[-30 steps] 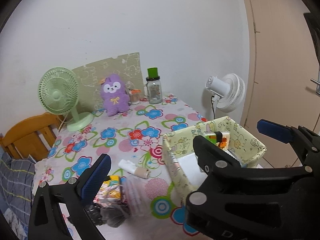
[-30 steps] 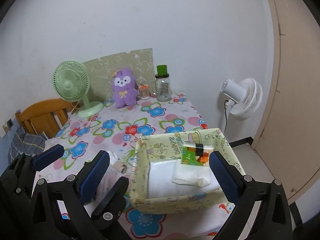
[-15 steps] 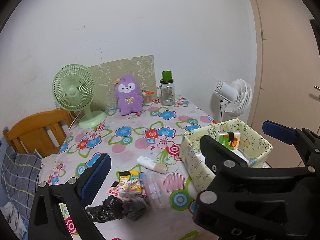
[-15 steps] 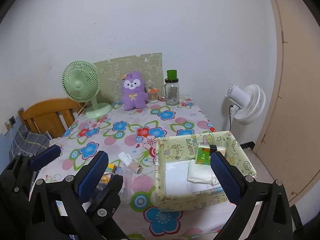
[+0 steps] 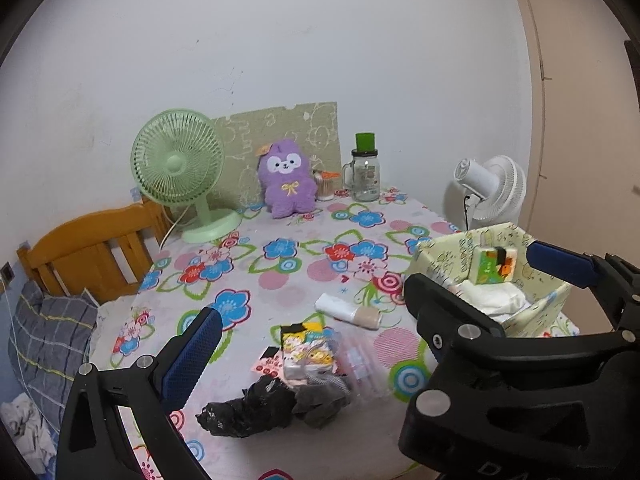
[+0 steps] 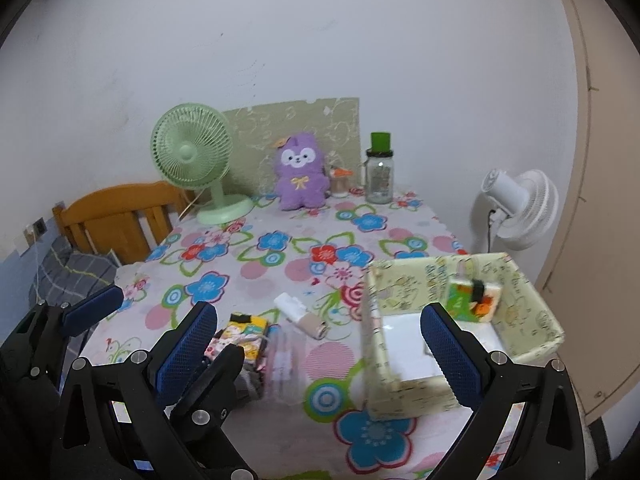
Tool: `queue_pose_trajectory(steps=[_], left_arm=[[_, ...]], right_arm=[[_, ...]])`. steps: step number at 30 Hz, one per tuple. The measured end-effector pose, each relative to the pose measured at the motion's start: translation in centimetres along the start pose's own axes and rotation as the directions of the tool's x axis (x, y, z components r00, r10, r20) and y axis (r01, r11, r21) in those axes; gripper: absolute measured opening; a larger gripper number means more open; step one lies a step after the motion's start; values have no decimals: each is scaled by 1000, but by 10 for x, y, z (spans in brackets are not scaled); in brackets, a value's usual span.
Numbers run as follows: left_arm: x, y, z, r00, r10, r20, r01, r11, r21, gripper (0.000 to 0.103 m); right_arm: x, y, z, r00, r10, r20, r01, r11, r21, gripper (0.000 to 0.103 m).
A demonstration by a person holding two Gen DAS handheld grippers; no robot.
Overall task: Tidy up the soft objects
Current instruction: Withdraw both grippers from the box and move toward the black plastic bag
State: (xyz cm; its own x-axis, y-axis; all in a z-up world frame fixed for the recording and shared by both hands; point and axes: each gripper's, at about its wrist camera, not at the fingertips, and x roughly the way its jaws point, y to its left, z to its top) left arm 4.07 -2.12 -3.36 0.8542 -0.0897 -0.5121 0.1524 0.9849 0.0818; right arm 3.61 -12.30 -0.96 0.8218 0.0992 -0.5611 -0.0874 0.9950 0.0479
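A pale yellow fabric bin [image 6: 532,312] stands at the table's right front, holding folded white cloth [image 6: 404,344] and a green-orange tissue pack [image 6: 472,298]; it also shows in the left wrist view [image 5: 444,252]. On the flowered tablecloth lie a cartoon-print pack [image 5: 306,354], a clear plastic pouch [image 5: 362,360], a white and beige roll [image 5: 348,310], a grey sock [image 5: 322,400] and a black bundle [image 5: 248,410]. My left gripper [image 5: 372,336] is open above these. My right gripper [image 6: 320,348] is open, beside the bin. A purple plush [image 6: 300,172] sits at the back.
A green desk fan [image 6: 196,156], a jar with a green lid [image 6: 379,172] and a small container [image 6: 340,182] stand along the back wall. A white floor fan [image 6: 520,208] stands right of the table. A wooden chair [image 6: 116,216] is at the left.
Both grippers have pulled back and up from the table, so more of the tablecloth and the loose items near the front edge show. Both stay open.
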Motion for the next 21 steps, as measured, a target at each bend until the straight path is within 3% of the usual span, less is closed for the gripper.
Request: queue_pose_trajectory(steps=[21], left_arm=[[53,56,-52,992,6,-124,-15,997,-70,103]], right_arm=[[72,42,-44,994,20,-110,-21,1000,-13,103]])
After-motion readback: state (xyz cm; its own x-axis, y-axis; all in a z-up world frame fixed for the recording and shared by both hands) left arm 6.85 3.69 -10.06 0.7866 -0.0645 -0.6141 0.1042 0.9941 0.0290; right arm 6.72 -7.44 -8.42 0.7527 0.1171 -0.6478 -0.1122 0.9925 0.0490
